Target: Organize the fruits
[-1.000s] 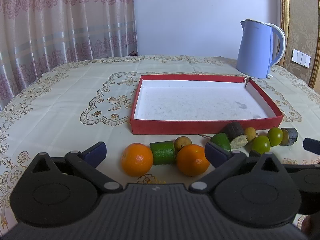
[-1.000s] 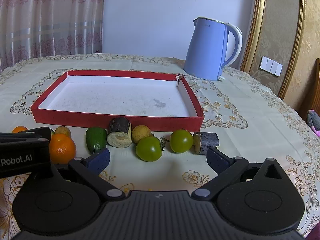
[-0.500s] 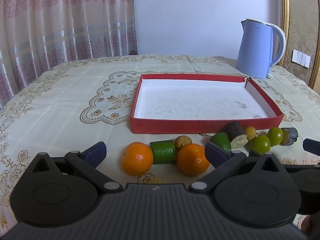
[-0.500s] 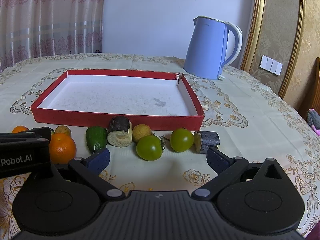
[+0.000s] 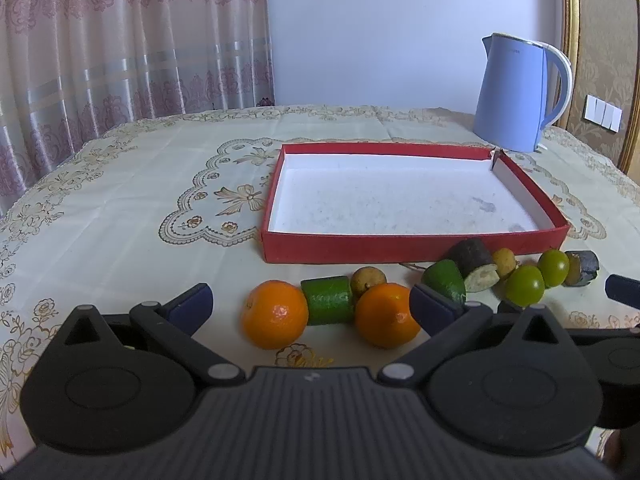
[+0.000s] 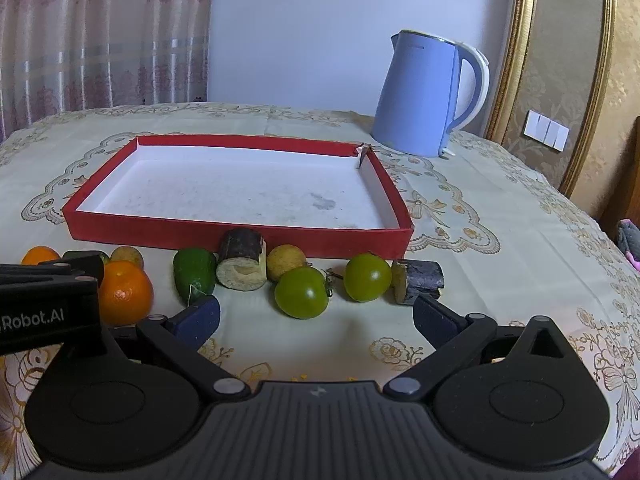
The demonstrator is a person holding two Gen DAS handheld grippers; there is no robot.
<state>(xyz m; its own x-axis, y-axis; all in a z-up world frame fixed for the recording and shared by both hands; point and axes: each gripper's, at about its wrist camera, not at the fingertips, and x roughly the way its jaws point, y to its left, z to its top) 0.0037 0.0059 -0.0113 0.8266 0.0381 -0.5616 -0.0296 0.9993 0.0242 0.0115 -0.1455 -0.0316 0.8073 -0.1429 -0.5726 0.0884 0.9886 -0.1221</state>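
Observation:
A row of fruit lies on the tablecloth in front of a red tray (image 5: pixel 416 245) (image 6: pixel 240 235) with a white, bare floor. My left gripper (image 5: pixel 312 304) stands open just short of two oranges (image 5: pixel 275 314) (image 5: pixel 386 315), a green cylinder piece (image 5: pixel 328 305) and a small brown fruit (image 5: pixel 367 279). My right gripper (image 6: pixel 316 318) is open too, just behind a green tomato (image 6: pixel 302 293). Beside it lie a second green tomato (image 6: pixel 367 277), a dark cut piece (image 6: pixel 419 281), a dark-skinned cut chunk (image 6: pixel 242 266), a yellow-brown fruit (image 6: pixel 285 262) and a green avocado piece (image 6: pixel 194 275).
A blue electric kettle (image 5: pixel 516 96) (image 6: pixel 430 96) stands behind the tray's far right corner. Curtains hang past the table's far left edge. The left gripper's body (image 6: pixel 48 306) shows at the left of the right wrist view. Bare tablecloth (image 5: pixel 120 208) stretches left of the tray.
Both grippers have drifted very slightly; the fruit row sits a touch higher in the views than a second ago. Nothing was taken hold of or moved.

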